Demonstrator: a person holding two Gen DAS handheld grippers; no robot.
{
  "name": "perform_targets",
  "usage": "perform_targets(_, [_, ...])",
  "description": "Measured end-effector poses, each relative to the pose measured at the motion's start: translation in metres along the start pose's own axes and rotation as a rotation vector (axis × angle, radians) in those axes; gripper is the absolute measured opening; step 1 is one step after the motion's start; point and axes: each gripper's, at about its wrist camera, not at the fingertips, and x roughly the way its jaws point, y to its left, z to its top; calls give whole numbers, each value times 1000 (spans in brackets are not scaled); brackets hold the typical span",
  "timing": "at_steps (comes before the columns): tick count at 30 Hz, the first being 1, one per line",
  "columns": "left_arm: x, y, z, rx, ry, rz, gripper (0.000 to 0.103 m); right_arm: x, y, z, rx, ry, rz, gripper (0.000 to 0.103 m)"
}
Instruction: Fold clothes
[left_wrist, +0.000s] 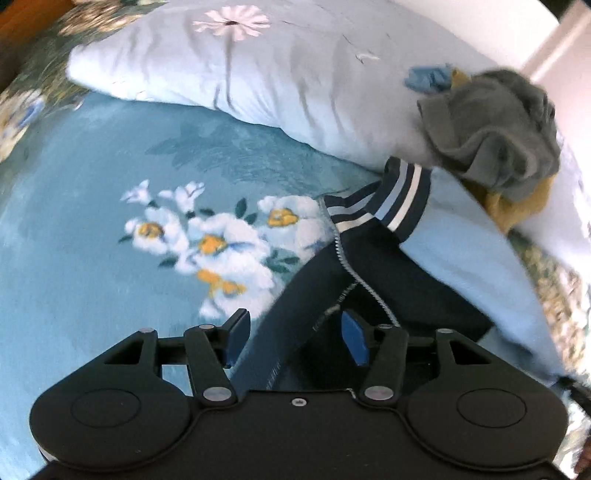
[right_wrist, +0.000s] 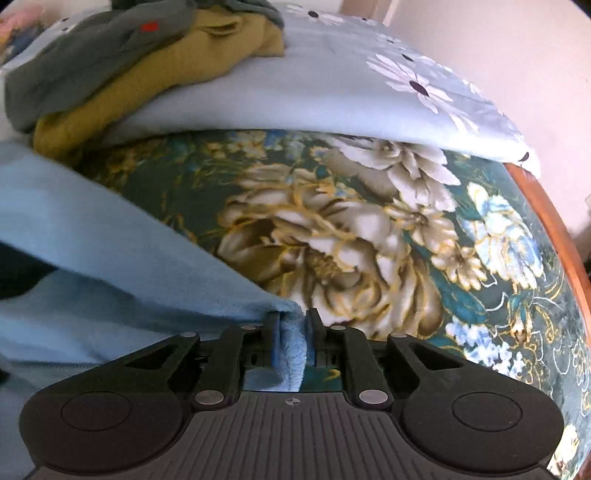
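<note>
A navy zip jacket (left_wrist: 317, 280) with a striped collar (left_wrist: 399, 195) and a light blue sleeve (left_wrist: 461, 251) lies on the bed. My left gripper (left_wrist: 295, 332) points down over its navy front. The jaws stand apart with a strip of navy cloth between them, and the blue pads (left_wrist: 354, 339) do not visibly press on it. In the right wrist view the same light blue fleece (right_wrist: 110, 229) stretches away to the left. My right gripper (right_wrist: 293, 325) is shut on its edge, with a fold of it pinched between the pads.
A pile of grey and mustard clothes (left_wrist: 495, 133) (right_wrist: 110, 66) rests on a pale folded quilt with daisies (left_wrist: 258, 74) (right_wrist: 332, 92). The bedspread is blue with white flowers (left_wrist: 92, 203) and dark green floral (right_wrist: 332, 221). A wooden bed rail (right_wrist: 546, 221) runs along the right.
</note>
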Motion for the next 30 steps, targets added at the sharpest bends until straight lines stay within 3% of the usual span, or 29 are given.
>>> perform_targets(2, [15, -2, 3, 66, 15, 10, 53, -13, -2, -6, 18, -32, 11, 20])
perform_targets(4, [31, -4, 5, 125, 39, 19, 53, -29, -8, -9, 58, -46, 5, 21])
perform_targets(8, [55, -4, 3, 170, 81, -32, 53, -70, 6, -11, 17, -125, 56, 22])
perform_targets(14, [72, -8, -3, 214, 81, -90, 44, -75, 111, 6, -232, -171, 346, 24])
perform_targets(18, [70, -1, -5, 199, 59, -182, 19, -60, 185, 19, -379, -159, 471, 25])
perform_targets(25, [72, 15, -4, 120, 46, -300, 20, -41, 261, 23, -549, -126, 481, 28])
perform_targets(27, [75, 17, -1, 73, 43, -327, 22, -35, 275, 19, -570, -114, 479, 37])
perform_targets(30, [79, 16, 7, 51, 23, -351, 25, -24, 292, 14, -575, -110, 465, 37])
